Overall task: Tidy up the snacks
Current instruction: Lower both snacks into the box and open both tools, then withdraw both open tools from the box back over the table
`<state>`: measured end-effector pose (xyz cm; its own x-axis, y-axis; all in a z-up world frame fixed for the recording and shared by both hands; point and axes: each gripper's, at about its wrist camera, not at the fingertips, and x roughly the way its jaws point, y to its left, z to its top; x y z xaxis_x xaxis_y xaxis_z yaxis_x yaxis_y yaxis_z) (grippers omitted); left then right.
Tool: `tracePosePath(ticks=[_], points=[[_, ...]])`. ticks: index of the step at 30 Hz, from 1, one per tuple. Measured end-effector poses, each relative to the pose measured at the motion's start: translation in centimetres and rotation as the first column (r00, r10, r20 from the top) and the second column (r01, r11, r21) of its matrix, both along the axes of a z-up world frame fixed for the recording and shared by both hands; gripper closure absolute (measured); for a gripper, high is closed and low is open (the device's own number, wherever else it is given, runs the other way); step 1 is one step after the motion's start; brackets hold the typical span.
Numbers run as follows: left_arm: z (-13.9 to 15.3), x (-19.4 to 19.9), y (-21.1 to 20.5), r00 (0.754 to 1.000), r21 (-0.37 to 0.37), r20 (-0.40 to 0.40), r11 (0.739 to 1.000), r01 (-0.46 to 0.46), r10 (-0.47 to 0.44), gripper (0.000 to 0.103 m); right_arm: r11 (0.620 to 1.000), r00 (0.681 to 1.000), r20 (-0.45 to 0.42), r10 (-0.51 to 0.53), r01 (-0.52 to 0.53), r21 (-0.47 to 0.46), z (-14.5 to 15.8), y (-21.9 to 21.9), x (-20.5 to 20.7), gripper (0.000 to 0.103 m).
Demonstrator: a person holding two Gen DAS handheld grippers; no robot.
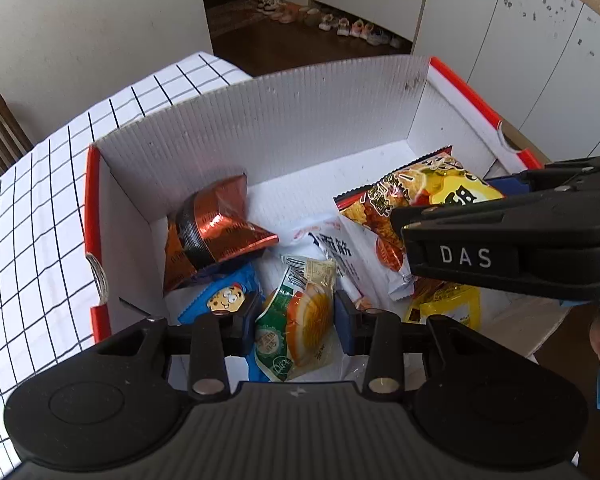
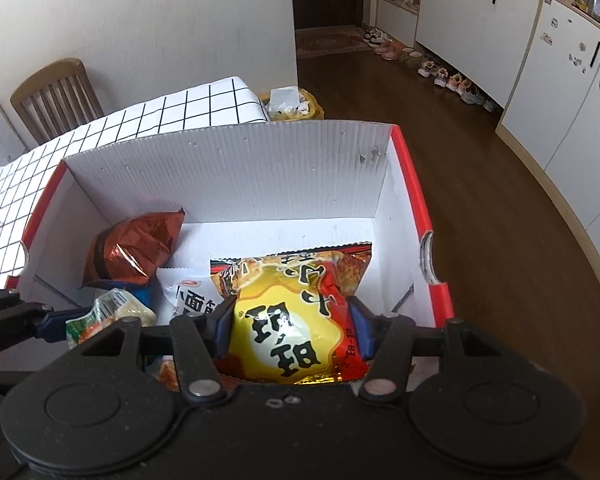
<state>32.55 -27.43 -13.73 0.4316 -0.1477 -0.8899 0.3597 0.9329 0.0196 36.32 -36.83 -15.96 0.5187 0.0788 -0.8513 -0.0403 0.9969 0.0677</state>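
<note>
Snacks fill the near half of a white cardboard box with red edges, standing on a worktop under a checked cloth. Inside it the left gripper clamps its blue fingers on a green-and-orange packet, held just above the pile. Beside it to the right, the right gripper squeezes a yellow-and-red bag between its fingers, the bag's top edge pointing toward the box's far wall. A shiny copper-coloured bag leans in the left corner over a blue packet, and a white packet lies in the middle. A wooden chair stands behind the worktop, and shoes line the floor by white cupboards.
</note>
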Motion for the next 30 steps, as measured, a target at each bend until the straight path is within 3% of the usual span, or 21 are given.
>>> tracePosePath(ticks=[8, 16, 30], points=[[0.0, 0.0, 0.2, 1.0, -0.024, -0.024, 1.0, -0.015, 0.014, 0.066, 1.0, 1.0, -0.005, -0.007, 0.007, 0.014, 0.1, -0.1, 0.0, 0.039], [1.8, -1.1, 0.6, 1.0, -0.071, 0.019, 0.997, -0.008, 0.009, 0.055, 1.0, 1.0, 0.012, -0.005, 0.005, 0.018, 1.1, -0.1, -0.7, 0.028], [5.3, -4.1, 3.3, 0.996, -0.133, 0.079, 0.991, -0.027, 0.038, 0.051, 0.999, 0.997, 0.082, 0.013, -0.017, 0.045, 4.8, 0.9, -3.7, 0.02]])
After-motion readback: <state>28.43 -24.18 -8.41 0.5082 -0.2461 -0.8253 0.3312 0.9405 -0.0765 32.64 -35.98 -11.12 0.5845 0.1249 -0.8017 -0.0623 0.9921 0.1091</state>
